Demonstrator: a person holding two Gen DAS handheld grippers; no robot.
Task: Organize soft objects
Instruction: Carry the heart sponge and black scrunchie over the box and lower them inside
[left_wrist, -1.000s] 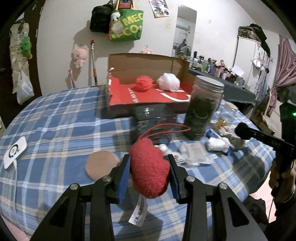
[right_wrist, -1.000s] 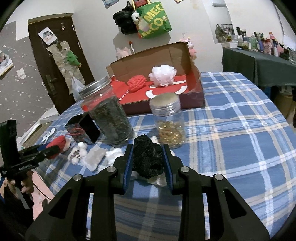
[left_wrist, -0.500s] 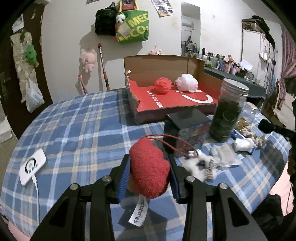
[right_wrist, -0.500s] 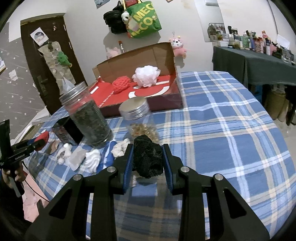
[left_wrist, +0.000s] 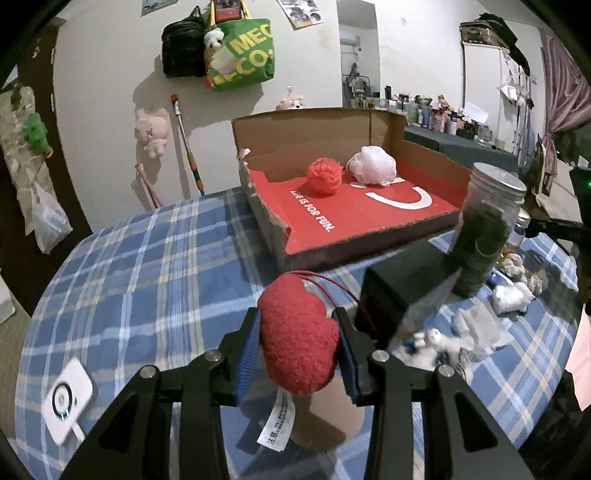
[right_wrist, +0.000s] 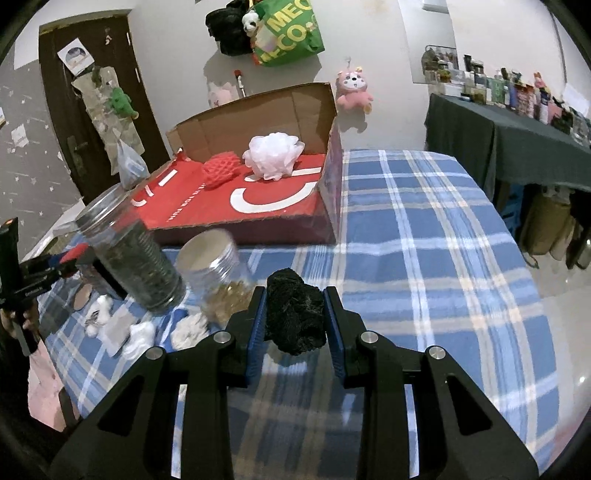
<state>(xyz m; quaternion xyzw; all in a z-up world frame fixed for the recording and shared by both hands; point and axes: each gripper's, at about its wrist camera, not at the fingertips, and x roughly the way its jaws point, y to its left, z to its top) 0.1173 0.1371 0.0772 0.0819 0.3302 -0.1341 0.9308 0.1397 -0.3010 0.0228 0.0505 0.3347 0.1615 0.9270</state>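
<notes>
My left gripper (left_wrist: 297, 334) is shut on a red plush heart (left_wrist: 297, 339) with a red cord loop and a white tag, held above the blue plaid table (left_wrist: 147, 266). In the right wrist view my right gripper (right_wrist: 294, 317) is shut on a black fuzzy lump (right_wrist: 294, 317), also above the table. Ahead stands an open cardboard box (left_wrist: 369, 218) with a red floor; a red yarn ball (left_wrist: 324, 175) and a white mesh puff (left_wrist: 372, 165) lie inside. The same box (right_wrist: 258, 206) shows in the right view, with the left gripper (right_wrist: 70, 258) small at the far left.
A tall jar of dark stuff (left_wrist: 484, 232), a black box (left_wrist: 399, 288) and small white soft bits (left_wrist: 511, 297) crowd the table right of my left gripper. A short jar of amber beads (right_wrist: 221, 277) stands before my right gripper. A white device (left_wrist: 68, 398) lies at the left edge.
Both grippers have carried their objects across the table toward the cardboard box, which now looms larger. The tan disc near the left gripper has slid under it. Neither grip has changed.
</notes>
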